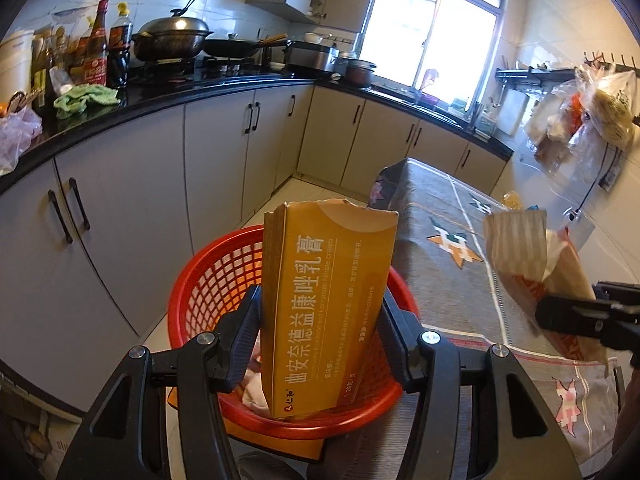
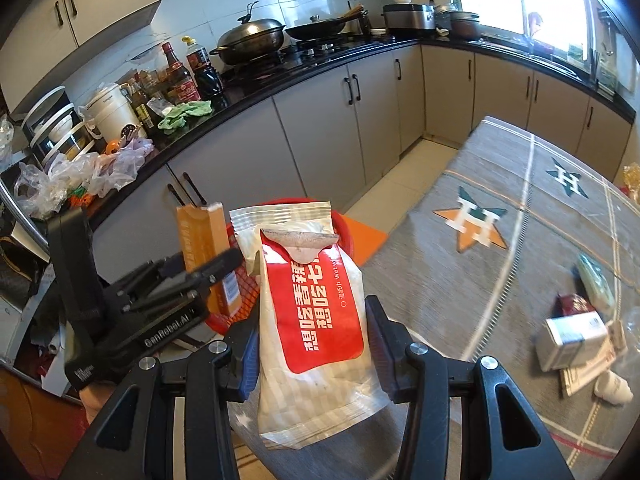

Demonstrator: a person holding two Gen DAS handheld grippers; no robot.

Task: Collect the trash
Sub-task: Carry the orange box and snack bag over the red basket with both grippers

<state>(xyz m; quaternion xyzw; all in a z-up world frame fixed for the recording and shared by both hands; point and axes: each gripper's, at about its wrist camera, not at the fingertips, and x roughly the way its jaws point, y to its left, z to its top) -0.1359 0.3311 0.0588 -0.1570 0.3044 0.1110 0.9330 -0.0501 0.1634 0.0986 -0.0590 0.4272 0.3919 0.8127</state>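
Right in front of my left camera is the yellow box. My left gripper has it pinched between its two black fingers, one on each side. The fingers are closed in about as wide as the box, and the box stands up tall.

The red basket sits on the floor just behind and under the box, next to the table. So the box is over the basket now. I think the job here is to drop it in. To do that well, I should keep the box over the middle of the basket, not the rim, then open the fingers wide so it falls straight down. It is long, so it could tip and catch on the edge if I let go too far to one side.

My right gripper holds a red and white wipes packet. Its fingers squeeze the soft packet from both sides, partly closed. The packet is beside the table's edge, near the basket but not over it yet. I should bring it over the basket after the box drops.

More trash lies on the table: a small white box and a little white bottle.
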